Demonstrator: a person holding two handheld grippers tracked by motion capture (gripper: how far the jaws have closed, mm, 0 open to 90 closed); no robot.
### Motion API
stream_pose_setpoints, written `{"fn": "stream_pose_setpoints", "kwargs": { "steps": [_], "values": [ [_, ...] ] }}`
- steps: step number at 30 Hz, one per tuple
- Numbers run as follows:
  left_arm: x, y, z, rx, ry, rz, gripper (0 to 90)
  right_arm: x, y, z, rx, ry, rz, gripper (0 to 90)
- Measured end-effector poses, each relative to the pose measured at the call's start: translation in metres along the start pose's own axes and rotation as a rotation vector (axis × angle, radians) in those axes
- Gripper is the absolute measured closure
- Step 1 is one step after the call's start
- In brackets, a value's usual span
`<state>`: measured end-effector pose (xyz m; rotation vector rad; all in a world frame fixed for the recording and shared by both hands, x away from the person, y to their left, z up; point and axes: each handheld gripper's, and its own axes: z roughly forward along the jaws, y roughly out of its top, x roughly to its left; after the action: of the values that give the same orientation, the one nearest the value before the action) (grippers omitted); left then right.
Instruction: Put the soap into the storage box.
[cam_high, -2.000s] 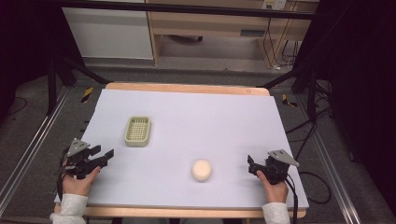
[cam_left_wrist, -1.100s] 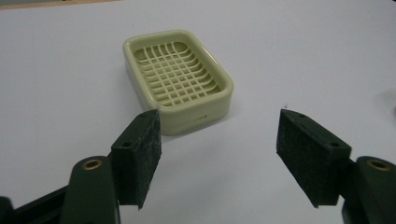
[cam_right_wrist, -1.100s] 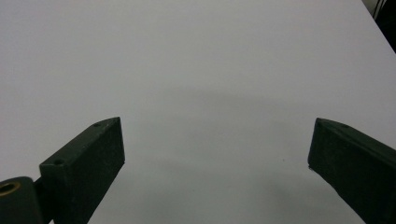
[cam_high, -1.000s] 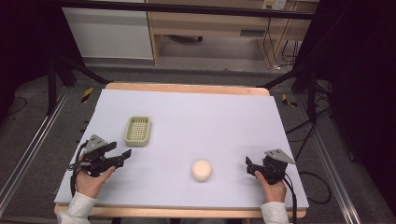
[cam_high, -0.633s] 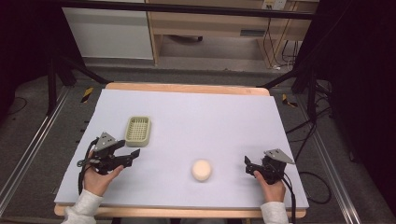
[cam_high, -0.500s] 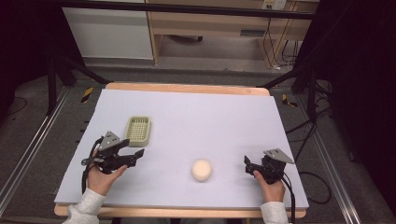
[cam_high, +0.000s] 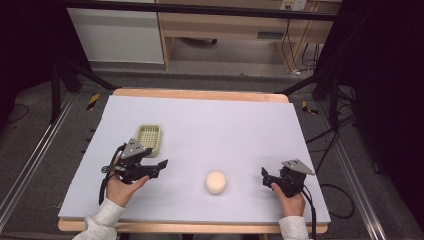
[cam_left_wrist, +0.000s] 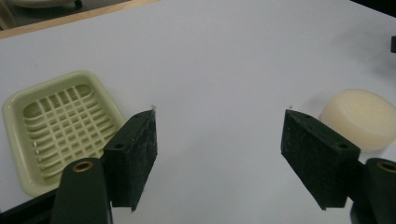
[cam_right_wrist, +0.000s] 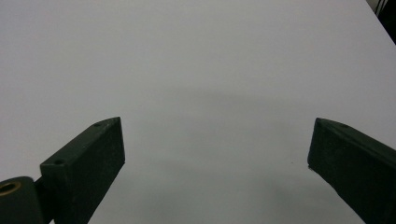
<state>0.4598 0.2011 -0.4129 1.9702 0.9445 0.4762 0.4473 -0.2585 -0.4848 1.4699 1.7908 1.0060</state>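
1. While its jaws have just been opening, the left gripper (cam_high: 159, 166) holds nothing between them.
2. Past its right jaw lies the round soap (cam_left_wrist: 363, 118); beside its left jaw sits the green tray (cam_left_wrist: 58, 128).
3. The right gripper (cam_high: 265, 177) stands with jaws wide apart over bare table (cam_right_wrist: 196, 65).

A white-topped desk (cam_high: 210, 125) with a wooden edge stands on grey carpet (cam_high: 45, 165) between metal floor rails (cam_high: 30, 165). Beyond it, a white cabinet (cam_high: 117, 35) and a wooden shelf unit (cam_high: 225, 30) line the far side, with black cables (cam_high: 330, 150) trailing at right beside dark curtains (cam_high: 390, 90).
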Motion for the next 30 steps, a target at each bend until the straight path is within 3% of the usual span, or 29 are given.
{"fn": "stream_pose_setpoints", "kwargs": {
  "steps": [19,30],
  "values": [
    [-0.031,0.012,0.024,0.037,-0.073,0.040,25.2,0.001,0.000,0.000,0.006,-0.001,-0.012,4.2],
    [-0.045,0.014,0.035,0.055,-0.092,0.054,23.9,0.001,0.000,0.001,0.010,-0.001,-0.014,4.2]
  ]
}}
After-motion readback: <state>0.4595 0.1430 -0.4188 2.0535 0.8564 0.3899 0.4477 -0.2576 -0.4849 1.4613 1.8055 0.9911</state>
